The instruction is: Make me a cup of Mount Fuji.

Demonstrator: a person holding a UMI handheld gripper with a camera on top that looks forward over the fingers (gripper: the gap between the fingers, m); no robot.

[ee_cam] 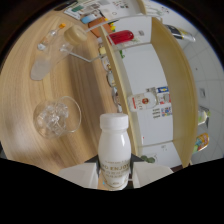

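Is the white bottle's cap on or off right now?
On. The white bottle stands upright between the gripper fingers, its white cap seated on the neck.

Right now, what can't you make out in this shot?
- Bottle label: gripper view, print blurred, lower part hidden behind the tongs.
- Glass contents: look like ice, too blurred to confirm.
- Clear items beyond the glass: shapes unclear.
- Shelf packages: too small to read.
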